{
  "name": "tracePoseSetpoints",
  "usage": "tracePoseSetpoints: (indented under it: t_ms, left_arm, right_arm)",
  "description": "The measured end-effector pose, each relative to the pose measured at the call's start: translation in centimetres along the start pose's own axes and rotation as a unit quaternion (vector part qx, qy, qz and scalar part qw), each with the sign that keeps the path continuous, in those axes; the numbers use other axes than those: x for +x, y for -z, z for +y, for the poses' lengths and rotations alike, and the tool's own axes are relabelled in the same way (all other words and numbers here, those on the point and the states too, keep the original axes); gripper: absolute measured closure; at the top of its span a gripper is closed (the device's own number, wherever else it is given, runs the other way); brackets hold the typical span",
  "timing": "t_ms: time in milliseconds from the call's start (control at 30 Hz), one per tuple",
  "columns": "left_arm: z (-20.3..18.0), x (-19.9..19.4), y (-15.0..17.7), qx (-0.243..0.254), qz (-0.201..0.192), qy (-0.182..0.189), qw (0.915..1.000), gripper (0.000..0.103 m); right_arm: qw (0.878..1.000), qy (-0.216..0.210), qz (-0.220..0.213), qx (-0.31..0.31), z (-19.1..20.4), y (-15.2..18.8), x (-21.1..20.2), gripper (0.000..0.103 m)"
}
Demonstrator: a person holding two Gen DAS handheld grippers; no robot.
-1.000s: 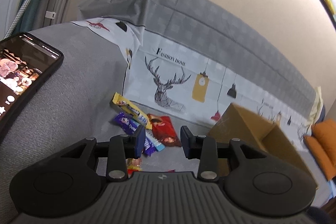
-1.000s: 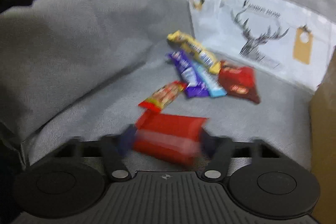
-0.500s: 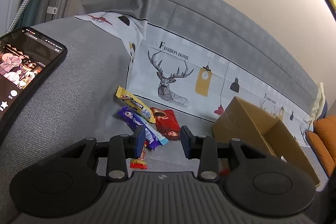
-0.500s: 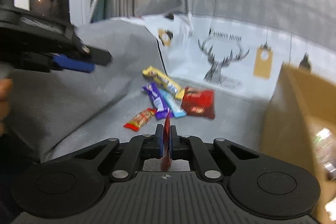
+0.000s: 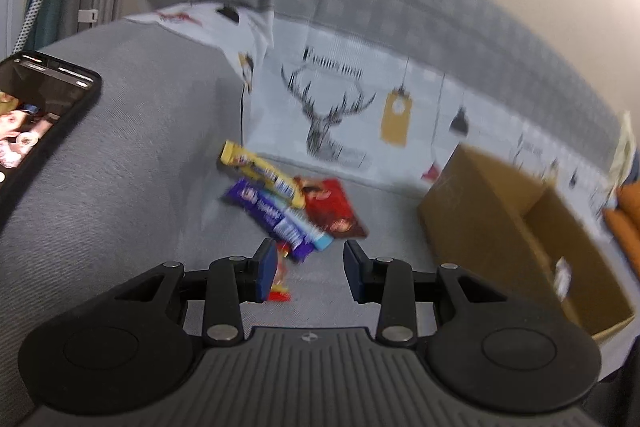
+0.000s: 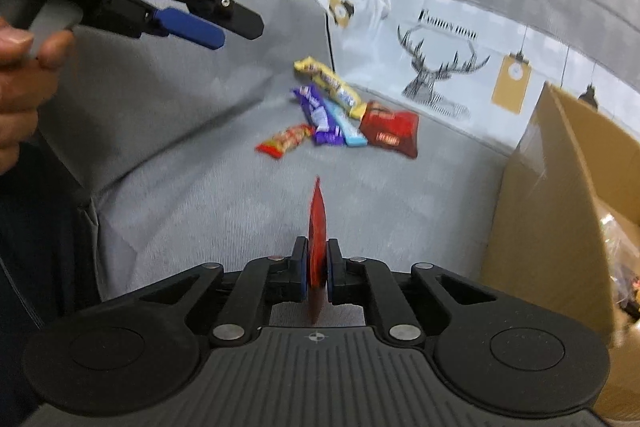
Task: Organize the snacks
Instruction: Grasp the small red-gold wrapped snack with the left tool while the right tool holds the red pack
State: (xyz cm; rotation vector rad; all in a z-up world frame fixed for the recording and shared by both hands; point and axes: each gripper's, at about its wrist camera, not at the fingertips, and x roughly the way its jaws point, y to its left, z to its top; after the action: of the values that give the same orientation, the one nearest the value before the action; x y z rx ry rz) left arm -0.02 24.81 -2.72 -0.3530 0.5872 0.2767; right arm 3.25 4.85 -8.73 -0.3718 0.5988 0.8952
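My right gripper point(image 6: 316, 259) is shut on a flat red snack packet point(image 6: 317, 223), held edge-on above the grey sofa seat. Several snacks lie in a pile on the seat: a yellow bar point(image 6: 330, 85), a purple bar point(image 6: 318, 115), a light blue bar point(image 6: 350, 131), a dark red pouch point(image 6: 390, 133) and a small red-orange packet point(image 6: 285, 141). My left gripper point(image 5: 310, 267) is open and empty, hovering just before the pile point(image 5: 280, 203). It also shows in the right wrist view point(image 6: 188, 27), high at the left.
An open cardboard box point(image 5: 528, 227) stands on the seat to the right, also seen in the right wrist view point(image 6: 568, 195). A phone point(image 5: 36, 119) lies on the sofa arm at left. A printed deer cover point(image 5: 332, 119) drapes the sofa back.
My right gripper closed on the red packet and lifted it off the seat, swinging toward the box. My left gripper shifted slightly and stayed open.
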Motion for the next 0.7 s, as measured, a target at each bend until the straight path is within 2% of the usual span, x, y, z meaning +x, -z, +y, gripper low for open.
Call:
tracePoseSetpoints:
  t_ms: [167,300,467,567,700]
  left_arm:
    - [-0.9,3.3,-0.2,0.034,0.047,-0.046,0.9972,0.063]
    - [-1.6,5.7,-0.3,0.062,0.048,-0.063,0.9950,0.063]
    - [-1.8,9.2,0.7,0.069,0.073,-0.083,0.9915,0.062]
    - [-1.6,10.7,1.2,0.062,0.085,-0.101,0.9893,0.062]
    - [-1.7,11.5,1.5,0.065,0.094,-0.103,0.9881,0.063]
  right_arm:
    - [1.000,-0.002,0.001,0.008,-0.1,-0.4,0.0,0.095]
    - [1.000,-0.007,-0.005,0.019,-0.5,-1.6,-2.6,0.095]
    - [0.999,-0.014,-0.001,0.052,-1.1,-0.7,-5.7,0.095]
    - [0.998,-0.006,0.007,0.056,-1.2,-0.2,-5.7,0.095]
    - [0.997,-0.012,0.006,0.075,-1.5,-0.2,-4.9,0.095]
